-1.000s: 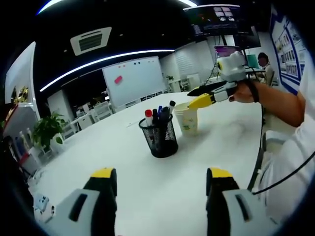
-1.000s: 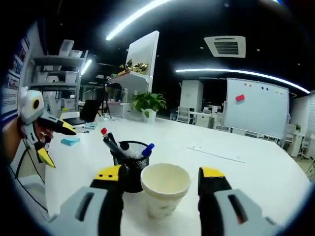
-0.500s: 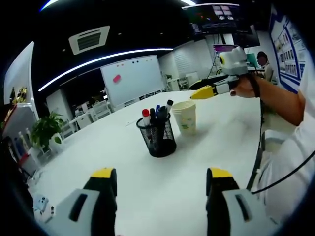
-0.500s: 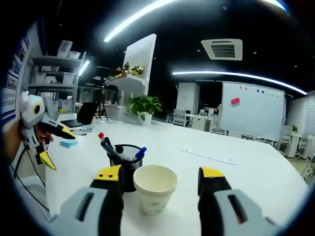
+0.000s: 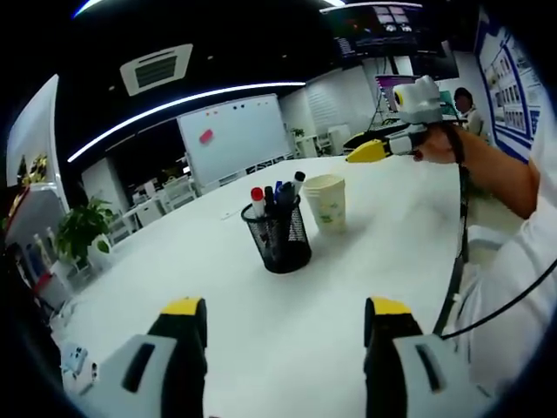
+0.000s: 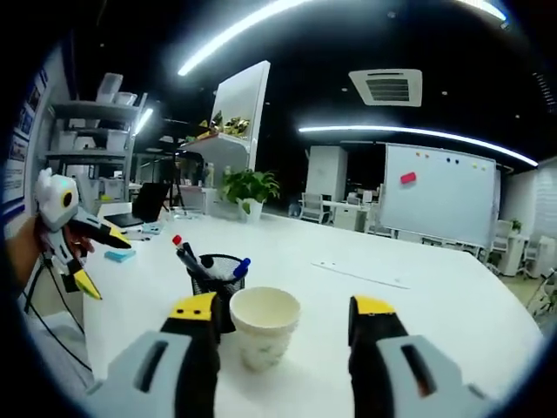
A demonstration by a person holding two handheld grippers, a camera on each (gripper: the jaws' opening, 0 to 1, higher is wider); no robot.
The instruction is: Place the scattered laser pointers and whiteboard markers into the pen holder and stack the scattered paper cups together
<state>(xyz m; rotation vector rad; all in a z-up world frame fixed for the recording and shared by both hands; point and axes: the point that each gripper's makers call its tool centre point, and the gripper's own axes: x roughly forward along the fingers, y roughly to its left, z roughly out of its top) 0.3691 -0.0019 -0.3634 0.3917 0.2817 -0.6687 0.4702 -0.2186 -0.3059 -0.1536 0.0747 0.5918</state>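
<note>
The table [image 5: 218,287] is plain white. The pen holder [image 5: 278,237] is black wire mesh; the markers [image 5: 258,198] in it have red, blue, black and white caps. The paper cup [image 5: 325,203] is cream with a faint green print on its side. In the right gripper view the same cup [image 6: 264,326] is off-white. The left gripper [image 5: 283,353] and the right gripper [image 6: 278,348] each have grey jaws with yellow tips over black pads. The whiteboard [image 5: 235,139] is white and carries a pink patch. The potted plant [image 6: 248,187] has green leaves
</note>
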